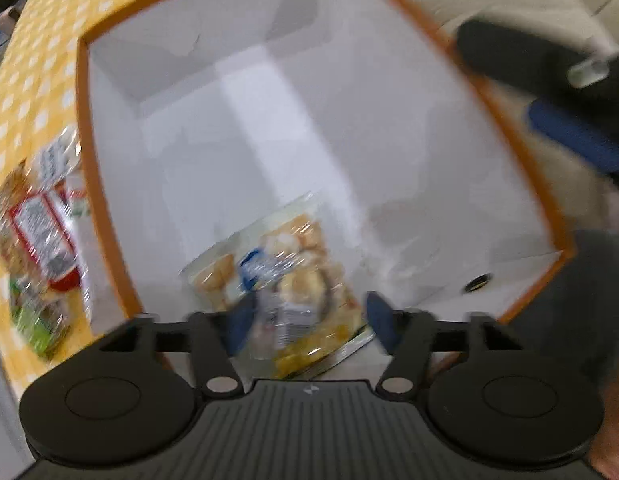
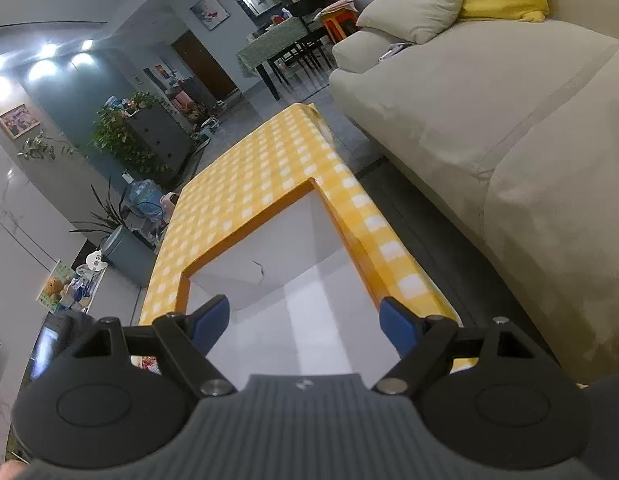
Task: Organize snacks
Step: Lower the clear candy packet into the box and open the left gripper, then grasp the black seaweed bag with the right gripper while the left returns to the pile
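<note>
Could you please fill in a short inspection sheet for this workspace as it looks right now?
Surface: yellow checked tablecloth.
Job's things: white box with orange rim; biscuit packet inside it, between the left tool's pads.
Clutter: more snack packets on the cloth beside the box.
Tools: left tool open above the box; right tool open, empty.
Cables: nothing seen.
Surroundings: beige sofa, houseplants, dining table.

1 white box (image 1: 309,120) with an orange rim sits on 1 yellow-checked worktop (image 2: 245,200). 1 snack packet (image 1: 285,280) lies inside the box; about 3 more packets (image 1: 41,240) lie outside, blurred. 2 claws hover.
</note>
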Tool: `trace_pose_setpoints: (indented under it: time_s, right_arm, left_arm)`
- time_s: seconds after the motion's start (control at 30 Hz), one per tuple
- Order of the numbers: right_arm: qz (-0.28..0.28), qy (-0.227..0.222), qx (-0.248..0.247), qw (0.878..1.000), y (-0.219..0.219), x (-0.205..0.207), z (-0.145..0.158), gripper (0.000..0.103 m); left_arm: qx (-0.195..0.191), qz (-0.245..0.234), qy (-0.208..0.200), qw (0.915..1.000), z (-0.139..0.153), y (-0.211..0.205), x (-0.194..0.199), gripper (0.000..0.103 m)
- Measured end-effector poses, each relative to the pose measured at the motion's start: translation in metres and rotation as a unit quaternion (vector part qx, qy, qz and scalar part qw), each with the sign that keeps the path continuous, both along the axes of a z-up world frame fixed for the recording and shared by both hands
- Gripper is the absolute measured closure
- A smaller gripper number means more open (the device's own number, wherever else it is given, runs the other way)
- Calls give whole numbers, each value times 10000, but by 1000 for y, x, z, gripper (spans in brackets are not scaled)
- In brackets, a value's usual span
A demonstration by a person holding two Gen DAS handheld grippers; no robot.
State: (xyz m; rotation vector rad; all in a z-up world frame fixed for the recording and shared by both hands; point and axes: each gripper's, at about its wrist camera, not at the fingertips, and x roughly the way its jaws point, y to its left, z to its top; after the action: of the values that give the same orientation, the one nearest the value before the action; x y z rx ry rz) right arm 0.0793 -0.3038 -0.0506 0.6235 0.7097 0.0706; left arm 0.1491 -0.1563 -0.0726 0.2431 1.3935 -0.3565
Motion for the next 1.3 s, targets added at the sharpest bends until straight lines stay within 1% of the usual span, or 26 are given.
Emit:
trace_pose_setpoints:
  time_s: [0.1,0.17,0.23,0.3,0.4,0.47,0.53,0.67,0.73,0.87,1.03,1.1,1.13,1.23,1.3]
  right_arm:
    - [-30,26,-9,10000,0,0,-1,22]
    - [-47,61,38,10000,-2,1,-2,22]
    - [-68,87,74,9999,-3,1,-3,22]
    - [-82,86,72,9999,-4,-1,-2,22]
    - [-102,80,85,9999,-5,-1,-2,22]
    - [-96,81,102,9999,-5,-1,-2,22]
    - [-65,80,110,9999,-4,-1,-1,22]
    - [58,83,13,9999,3,-1,0,22]
    - [79,68,-31,9999,7,-2,2,22]
    - [230,31,-93,9997,15,-2,3,22]
    - [556,-25,-392,9977,38,-6,6,22]
    - [754,-155,-520,9957,51,-9,11,22]
    - [861,-247,-594,9942,58,-11,14,22]
    - [1305,-609,-817,9862,84,-20,23,22]
    - [1676,-847,-931,9778,103,-27,27,22]
  left_arm:
    - [-468,-324,127,9983,7,-2,-1,20]
    - [-745,-399,196,9962,8,-1,-1,20]
    - [-914,-296,241,9951,11,4,0,20]
    - [-968,-142,250,9949,15,10,2,20]
    - [-1080,-43,277,9938,21,19,1,21]
    - [-1089,40,190,9939,26,27,0,21]
    - [-1081,174,-26,9940,40,37,-5,21]
    - [-880,681,-646,9917,60,61,-14,21]
    - [-799,898,-879,9889,70,76,-24,21]
    - [-798,1311,-1094,9821,85,109,-39,21]
    - [-722,1754,-1445,9711,100,150,-58,21]
    - [-618,1836,-1634,9674,103,163,-66,21]
    - [-574,1882,-1652,9664,103,170,-69,21]
    - [-600,2159,-1601,9613,96,192,-74,21]
    - [-631,2292,-1561,9587,94,206,-78,21]
